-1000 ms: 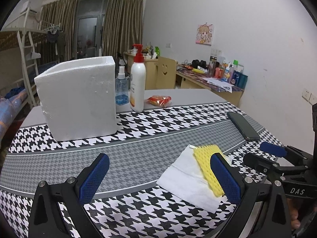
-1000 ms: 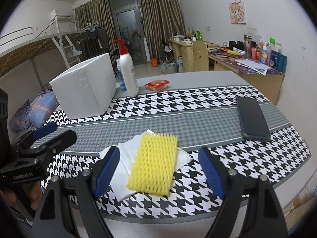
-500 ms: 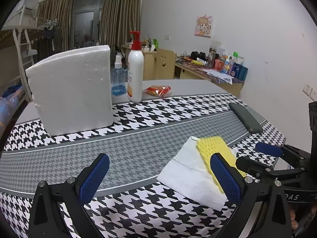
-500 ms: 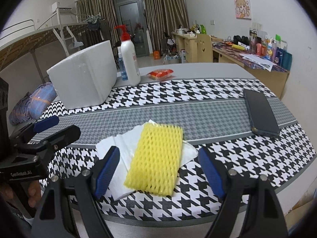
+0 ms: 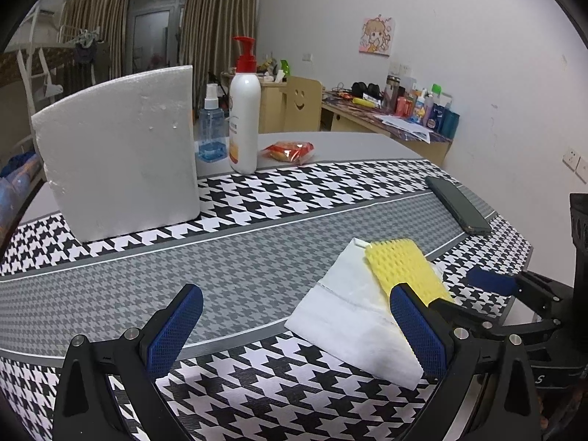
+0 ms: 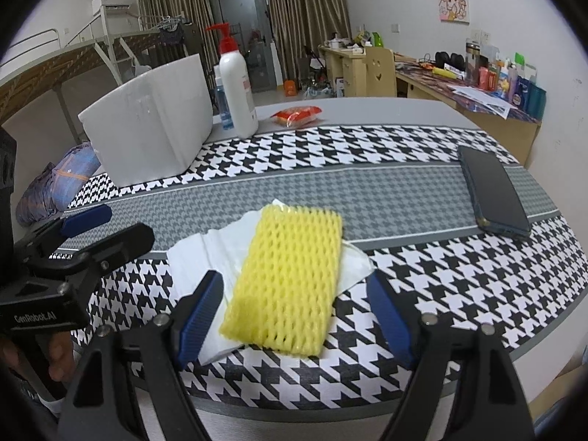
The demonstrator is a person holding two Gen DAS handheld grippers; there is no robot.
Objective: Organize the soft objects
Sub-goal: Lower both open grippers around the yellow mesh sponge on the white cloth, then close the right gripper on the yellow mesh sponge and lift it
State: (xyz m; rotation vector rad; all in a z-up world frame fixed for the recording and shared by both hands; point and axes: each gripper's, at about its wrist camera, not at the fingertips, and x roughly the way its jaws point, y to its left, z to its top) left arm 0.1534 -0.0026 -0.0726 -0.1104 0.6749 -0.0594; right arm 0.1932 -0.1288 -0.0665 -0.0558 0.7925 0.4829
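two claws hovering over soft things on the patterned worktop

the right claw [image 6: 296, 316] is standing spread, its jaws having just been closing slightly, with the yellow foam net [image 6: 288, 281] lying between its blue pads, untouched. the net is resting on a white cloth [image 6: 205, 253] that is reaching under the claw's left pad. the left claw [image 5: 294, 330] is spread and empty, the cloth just ahead by its right pad. a white foam box [image 5: 117, 150] is sitting far ahead of it, a dark phone [image 6: 492, 191] ahead-right of the right claw.

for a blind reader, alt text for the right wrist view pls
Open right gripper fingers flank a yellow foam net sleeve lying on a white tissue on a houndstooth table, not touching it.
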